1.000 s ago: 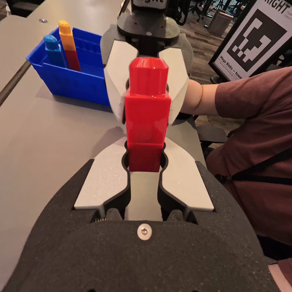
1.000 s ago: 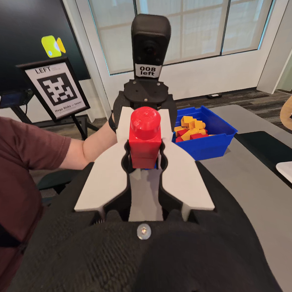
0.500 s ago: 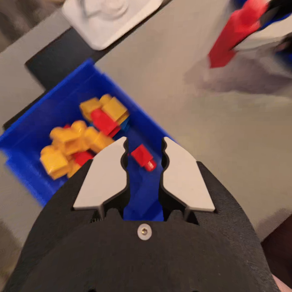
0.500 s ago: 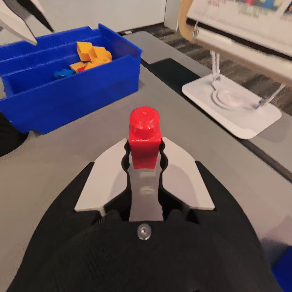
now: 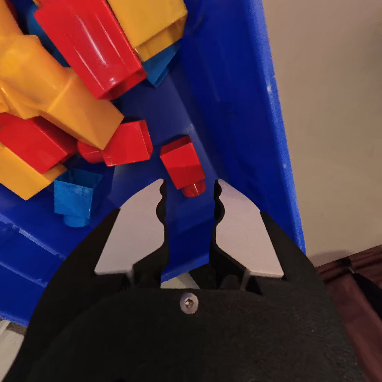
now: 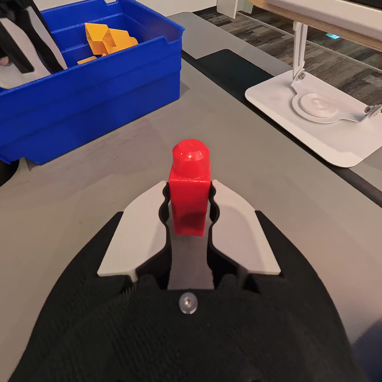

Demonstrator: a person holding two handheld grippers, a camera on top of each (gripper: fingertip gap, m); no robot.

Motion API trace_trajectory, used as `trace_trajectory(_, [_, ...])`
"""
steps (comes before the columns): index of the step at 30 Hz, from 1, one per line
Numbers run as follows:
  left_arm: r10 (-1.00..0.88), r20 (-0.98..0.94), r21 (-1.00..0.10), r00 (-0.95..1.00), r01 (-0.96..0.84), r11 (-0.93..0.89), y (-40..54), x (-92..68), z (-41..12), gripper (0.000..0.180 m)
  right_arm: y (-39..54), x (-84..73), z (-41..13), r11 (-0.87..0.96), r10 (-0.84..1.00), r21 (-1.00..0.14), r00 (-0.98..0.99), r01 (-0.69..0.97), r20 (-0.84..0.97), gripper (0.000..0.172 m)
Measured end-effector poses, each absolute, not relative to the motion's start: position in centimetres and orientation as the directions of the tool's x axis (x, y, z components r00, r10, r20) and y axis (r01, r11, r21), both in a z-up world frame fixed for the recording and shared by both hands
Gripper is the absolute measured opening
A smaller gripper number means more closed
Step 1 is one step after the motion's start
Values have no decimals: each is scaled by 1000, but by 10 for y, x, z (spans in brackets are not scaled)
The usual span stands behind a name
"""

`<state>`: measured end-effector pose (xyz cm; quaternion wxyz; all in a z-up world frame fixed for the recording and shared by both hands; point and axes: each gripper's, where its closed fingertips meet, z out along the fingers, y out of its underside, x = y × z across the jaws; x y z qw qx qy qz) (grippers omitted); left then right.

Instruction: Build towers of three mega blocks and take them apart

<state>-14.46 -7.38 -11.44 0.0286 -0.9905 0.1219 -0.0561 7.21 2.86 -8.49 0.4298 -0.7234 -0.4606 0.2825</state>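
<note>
My left gripper is open inside the blue bin. A loose red block lies on the bin floor just past its fingertips, stud toward me, touching neither pad. Red, yellow and blue blocks are piled to the left. My right gripper is shut on a red block, stud pointing away, held above the grey table. The left gripper also shows in the right wrist view, at the near end of the blue bin.
A white stand base sits on the table at the right, behind a dark gap between tabletops. Yellow blocks show in the bin. The dark floor lies beyond the table's edge at lower right in the left wrist view. My hands' fingertips stand some 25 cm from each other.
The two grippers pulled the red stack apart. The left gripper swung to the blue bin, let its red block drop there and opened wider. The right gripper kept its red block and lowered toward the table.
</note>
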Motion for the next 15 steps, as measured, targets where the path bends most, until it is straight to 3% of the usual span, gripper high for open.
trace_trajectory(4, [-235,112,-62,966,-229,-971,-69,-142,-120,38,28,71,-82,-180,918,-897,395,404,-6,36])
trace_trajectory(10, [-210,92,-58,973,-205,-977,-69,-149,-120,41,34,70,-60,-185,912,-969,396,166,-107,36])
trace_trajectory(15, [-199,58,-69,978,-195,-978,-67,-153,-118,45,40,71,-80,-207,905,-953,413,221,-101,36])
